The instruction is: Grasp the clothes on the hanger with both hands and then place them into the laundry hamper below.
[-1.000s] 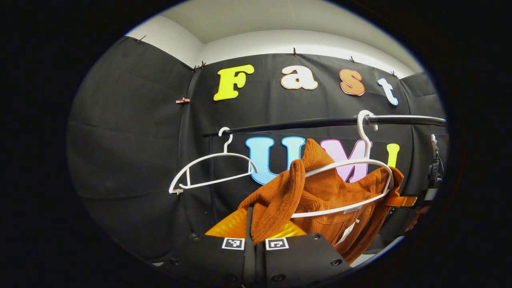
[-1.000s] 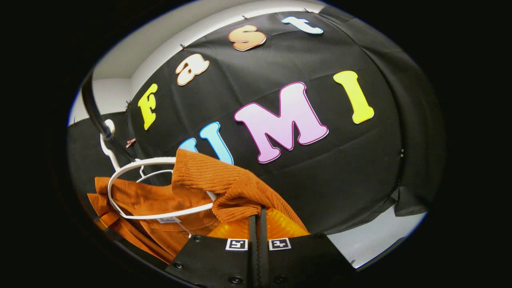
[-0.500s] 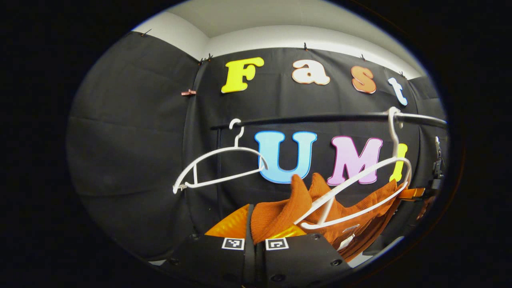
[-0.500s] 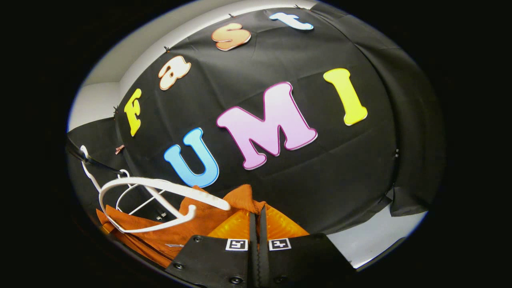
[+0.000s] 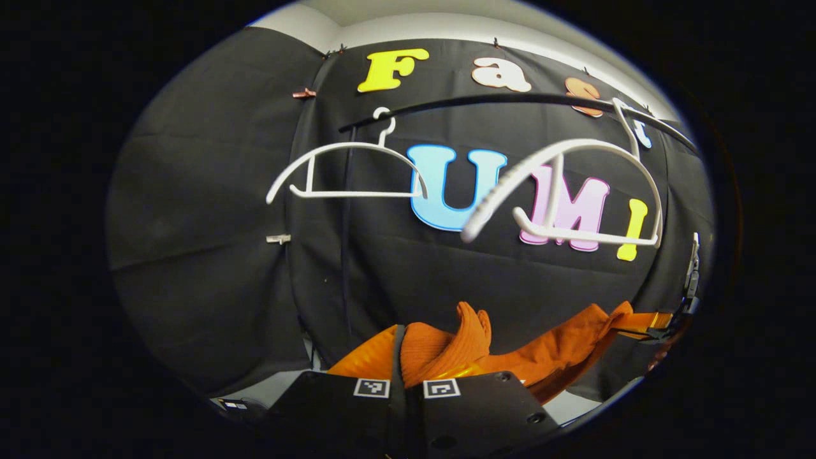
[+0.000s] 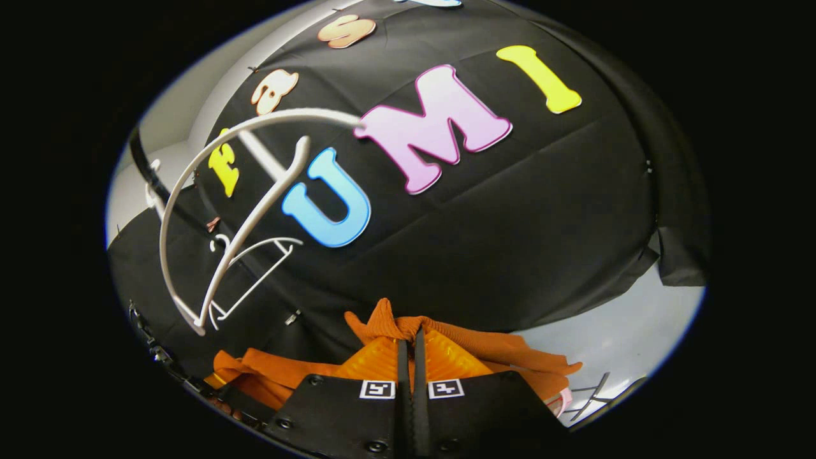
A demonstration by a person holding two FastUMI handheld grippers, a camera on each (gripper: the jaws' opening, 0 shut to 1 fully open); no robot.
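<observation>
An orange knitted garment (image 5: 561, 347) hangs stretched between my two grippers, well below the rail. My left gripper (image 5: 405, 357) is shut on one bunched shoulder of it. My right gripper (image 6: 412, 347) is shut on the other shoulder (image 6: 446, 335), and the garment's folds trail off to both sides. The white hanger (image 5: 574, 191) that carried it swings bare on the black rail (image 5: 484, 101), and the hanger (image 6: 210, 210) appears tilted at the left of the right gripper view. The other gripper (image 5: 663, 319) shows small at the right edge of the left gripper view.
A second bare white hanger (image 5: 347, 169) hangs further left on the rail. A thin wire rim (image 6: 590, 395) lies on the pale floor (image 6: 631, 344) at the lower right of the right gripper view. Black cloth covers the wall behind.
Both grippers have dropped with the orange garment, pulling it down off the hanger. The freed hanger has swung up and now hangs bare above the garment.
</observation>
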